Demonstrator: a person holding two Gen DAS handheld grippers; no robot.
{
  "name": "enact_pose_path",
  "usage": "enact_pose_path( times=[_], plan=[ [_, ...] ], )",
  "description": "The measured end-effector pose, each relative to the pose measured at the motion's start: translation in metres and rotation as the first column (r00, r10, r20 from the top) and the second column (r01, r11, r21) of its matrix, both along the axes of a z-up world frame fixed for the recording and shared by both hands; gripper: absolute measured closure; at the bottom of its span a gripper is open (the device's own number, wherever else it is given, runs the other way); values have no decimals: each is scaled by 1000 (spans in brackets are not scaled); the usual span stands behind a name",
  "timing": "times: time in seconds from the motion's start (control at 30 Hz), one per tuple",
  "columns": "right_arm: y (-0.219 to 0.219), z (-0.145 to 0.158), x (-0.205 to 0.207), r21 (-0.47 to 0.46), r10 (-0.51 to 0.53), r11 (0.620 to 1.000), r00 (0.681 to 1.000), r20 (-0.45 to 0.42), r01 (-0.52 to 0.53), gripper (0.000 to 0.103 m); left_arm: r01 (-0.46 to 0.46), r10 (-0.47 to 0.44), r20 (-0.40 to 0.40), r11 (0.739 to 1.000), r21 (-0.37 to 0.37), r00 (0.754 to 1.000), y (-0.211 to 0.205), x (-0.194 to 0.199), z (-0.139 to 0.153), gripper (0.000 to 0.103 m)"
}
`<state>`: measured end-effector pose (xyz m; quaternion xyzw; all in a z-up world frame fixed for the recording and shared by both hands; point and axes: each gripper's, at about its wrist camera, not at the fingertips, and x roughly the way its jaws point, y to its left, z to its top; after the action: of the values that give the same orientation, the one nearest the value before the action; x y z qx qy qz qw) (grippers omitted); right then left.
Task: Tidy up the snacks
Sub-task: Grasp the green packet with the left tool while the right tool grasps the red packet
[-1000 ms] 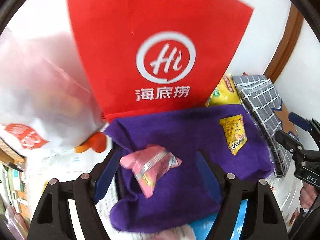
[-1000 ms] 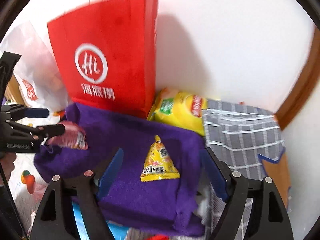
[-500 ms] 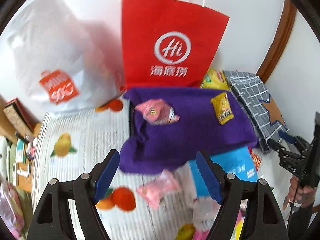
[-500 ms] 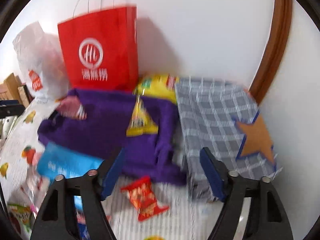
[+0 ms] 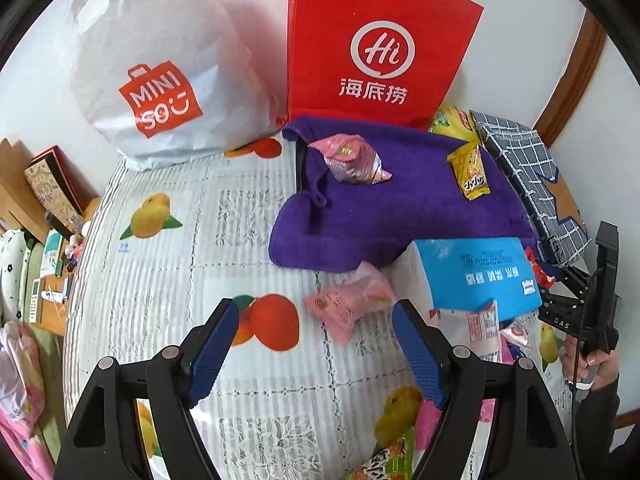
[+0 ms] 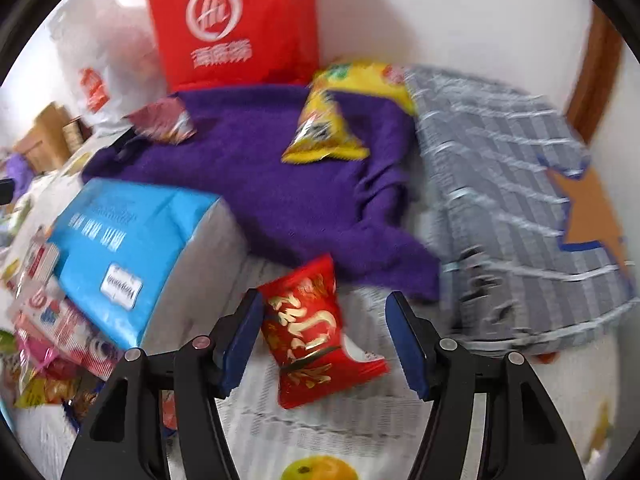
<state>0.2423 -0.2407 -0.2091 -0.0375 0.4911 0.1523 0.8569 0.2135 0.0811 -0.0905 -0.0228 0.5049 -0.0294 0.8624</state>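
A purple cloth (image 5: pixel 400 208) lies on the fruit-print table cover (image 5: pixel 168 264). On it are a pink snack pack (image 5: pixel 352 160) and a yellow snack pack (image 5: pixel 470 172); both also show in the right wrist view, pink (image 6: pixel 162 120) and yellow (image 6: pixel 324 132). My left gripper (image 5: pixel 316 340) is open and empty, with a pale pink packet (image 5: pixel 352 304) just ahead of it. My right gripper (image 6: pixel 322 332) is open, with a red snack packet (image 6: pixel 316 332) lying on the cover between its fingers, untouched by the right pad.
A red paper bag (image 5: pixel 376 48) and a white MINISO bag (image 5: pixel 156 72) stand at the wall. A grey checked box (image 6: pixel 516 208) sits right of the cloth. A blue box (image 6: pixel 120 248) and several loose snacks (image 6: pixel 52 344) lie at the left front.
Both grippers have pulled back from the purple cloth, leaving the pink and yellow packs on it. The right gripper has come down around the red packet.
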Motion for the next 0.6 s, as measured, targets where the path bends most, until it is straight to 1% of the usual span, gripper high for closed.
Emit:
enact_pose_path(
  times=[0.07,0.1,0.17,0.2,0.33,0.43,0.5,0.6],
  plan=[
    [5,-1,-6,-22,20,1000,1000,4,-20,47,5,-5,0,1000,1,1000,-1,-2,-1,26],
    [8,-2,-7,-41,31,999,1000,0,-31,56,6,-6,-1,1000,-1,1000,-2,-3,-2,26],
    [12,-2,-15,-73,39,997,999,24,-37,58,10,-10,-8,1000,-11,1000,-3,-5,-5,26],
    [13,-2,-19,-74,42,996,999,19,-40,59,14,-14,-12,1000,-15,1000,-4,-7,-7,26],
    [7,0,-34,-58,-1,998,1000,3,2,60,43,-44,-34,999,-28,998,-10,-20,-15,26],
    [2,2,-52,-53,-43,998,999,9,44,59,73,-76,-45,995,-72,996,-15,-36,-19,26],
    [-1,3,-61,-43,-75,996,997,12,76,59,93,-98,-43,991,-100,994,-18,-50,-21,26],
    [-6,4,-77,-42,-125,991,992,32,127,59,124,-128,-31,986,-110,991,-23,-67,-22,26]
  ],
)
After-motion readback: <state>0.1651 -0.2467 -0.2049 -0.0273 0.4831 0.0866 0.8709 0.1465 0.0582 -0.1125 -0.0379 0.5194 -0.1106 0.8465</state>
